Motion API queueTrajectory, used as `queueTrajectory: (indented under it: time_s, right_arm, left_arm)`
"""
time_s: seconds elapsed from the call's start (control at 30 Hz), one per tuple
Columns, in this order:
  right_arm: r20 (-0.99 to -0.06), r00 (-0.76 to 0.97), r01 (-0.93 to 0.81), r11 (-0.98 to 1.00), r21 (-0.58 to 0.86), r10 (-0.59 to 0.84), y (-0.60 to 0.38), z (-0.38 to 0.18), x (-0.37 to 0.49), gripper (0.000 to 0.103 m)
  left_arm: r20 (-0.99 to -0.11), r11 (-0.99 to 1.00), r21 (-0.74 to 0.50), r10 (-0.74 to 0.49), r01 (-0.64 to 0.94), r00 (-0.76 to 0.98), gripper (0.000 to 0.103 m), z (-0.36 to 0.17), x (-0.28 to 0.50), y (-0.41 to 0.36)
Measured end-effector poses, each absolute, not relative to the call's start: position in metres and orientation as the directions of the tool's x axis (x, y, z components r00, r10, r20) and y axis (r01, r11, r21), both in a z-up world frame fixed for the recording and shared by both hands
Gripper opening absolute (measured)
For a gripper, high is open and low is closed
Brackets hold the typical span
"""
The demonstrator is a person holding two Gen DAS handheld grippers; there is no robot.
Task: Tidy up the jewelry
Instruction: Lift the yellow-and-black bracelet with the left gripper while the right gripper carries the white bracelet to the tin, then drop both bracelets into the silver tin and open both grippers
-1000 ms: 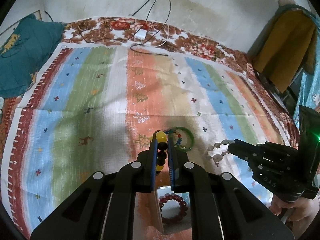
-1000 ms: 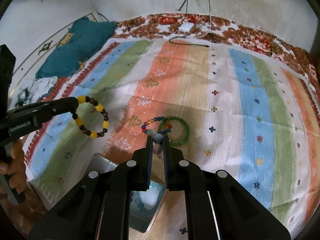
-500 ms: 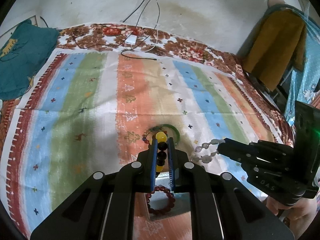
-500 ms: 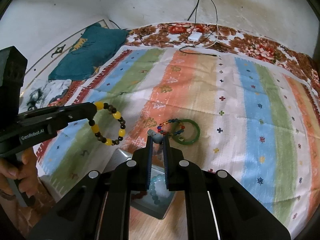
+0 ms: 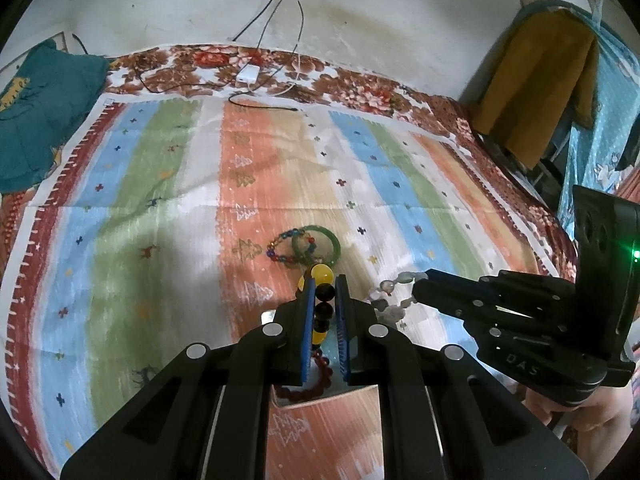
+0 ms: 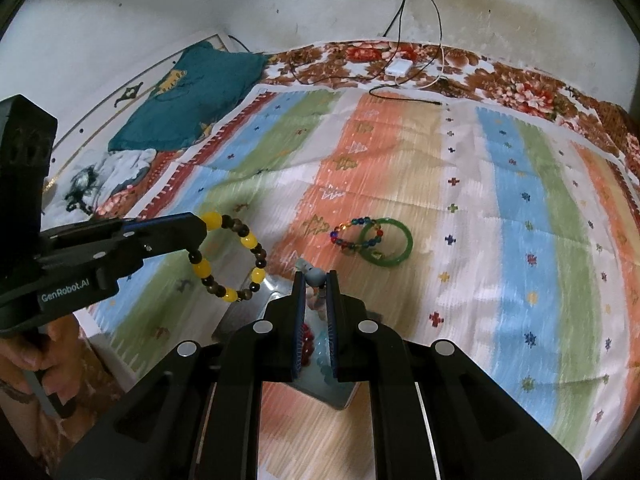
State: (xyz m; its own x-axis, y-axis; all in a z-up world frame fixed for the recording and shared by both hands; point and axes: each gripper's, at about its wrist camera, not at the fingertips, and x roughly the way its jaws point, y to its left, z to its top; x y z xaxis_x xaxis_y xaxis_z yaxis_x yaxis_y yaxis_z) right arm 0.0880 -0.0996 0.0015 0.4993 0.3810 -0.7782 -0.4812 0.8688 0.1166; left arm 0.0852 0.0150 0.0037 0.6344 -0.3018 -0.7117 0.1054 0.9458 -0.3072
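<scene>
- Bracelets are held in both grippers above a metal tray [image 6: 256, 304] on the striped cloth [image 6: 520, 208], and the tray serves as the landmark.
- Left gripper [image 5: 323, 280]: its blue pads are clamped on a yellow bracelet [image 6: 230, 256] of yellow and dark beads, which hangs in a loop over the tray's left side, clear of the cloth.
- Right gripper [image 6: 315, 276]: its pads are closed on a pale bracelet [image 5: 390, 300] of whitish-grey beads, dangling above the tray; from the left wrist view it hangs just right of the left gripper.
- In the tray, below the pads, lies a red bracelet [image 5: 316, 380]; a light blue beaded piece [image 6: 322, 354] lies beside it.
- Beyond the tray, on the orange stripe, a multicolour bracelet [image 6: 356, 234] overlaps a green bangle [image 6: 386, 242]; both lie flat on the cloth.
- Far from the tray, near the wall, a white charger [image 6: 398, 66] with cables lies on the floral sheet [image 6: 520, 88].
- Far left of the tray lies a teal pillow [image 6: 192, 96].
</scene>
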Motion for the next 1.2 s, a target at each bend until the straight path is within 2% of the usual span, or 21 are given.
queueTrajectory:
  time_s: [0.57, 0.63, 0.67, 0.7, 0.73, 0.9, 0.97, 1.0, 1.2]
  right_arm:
    - [-0.810, 0.461, -0.475, 0.872, 0.119, 0.362, -0.100, -0.011, 0.080, 0.012]
    - [-0.816, 0.460, -0.463, 0.878, 0.118, 0.352, -0.100, -0.013, 0.082, 0.020]
    - [-0.816, 0.462, -0.458, 0.881, 0.117, 0.349, -0.101, -0.013, 0.084, 0.034]
    - [-0.814, 0.468, -0.450, 0.886, 0.116, 0.344, -0.102, -0.013, 0.086, 0.044]
    - [-0.812, 0.474, -0.441, 0.890, 0.115, 0.340, -0.104, -0.013, 0.087, 0.044]
    - [-0.814, 0.482, -0.405, 0.906, 0.120, 0.323, -0.112, -0.016, 0.100, 0.050]
    - [-0.816, 0.486, -0.394, 0.912, 0.117, 0.314, -0.114, -0.018, 0.105, 0.054]
    - [-0.816, 0.489, -0.384, 0.916, 0.114, 0.307, -0.116, -0.018, 0.109, 0.058]
    - [-0.822, 0.499, -0.344, 0.933, 0.102, 0.273, -0.121, -0.021, 0.124, 0.067]
  left_arm:
    - [-0.754, 0.949, -0.293, -0.305, 0.118, 0.582, 0.010, -0.011, 0.079, 0.001]
    - [-0.759, 0.953, -0.281, -0.290, 0.108, 0.583, 0.012, -0.012, 0.080, 0.001]
    - [-0.761, 0.955, -0.280, -0.285, 0.101, 0.582, 0.018, -0.013, 0.082, 0.002]
    - [-0.763, 0.955, -0.281, -0.281, 0.093, 0.583, 0.022, -0.013, 0.083, 0.004]
    - [-0.764, 0.956, -0.282, -0.275, 0.081, 0.584, 0.028, -0.014, 0.084, 0.006]
    - [-0.776, 0.958, -0.286, -0.242, 0.018, 0.582, 0.039, -0.021, 0.095, 0.018]
    - [-0.780, 0.957, -0.289, -0.240, 0.006, 0.578, 0.048, -0.024, 0.101, 0.021]
    - [-0.783, 0.958, -0.288, -0.235, 0.000, 0.576, 0.049, -0.026, 0.105, 0.022]
    - [-0.793, 0.963, -0.268, -0.224, 0.006, 0.567, 0.056, -0.031, 0.121, 0.021]
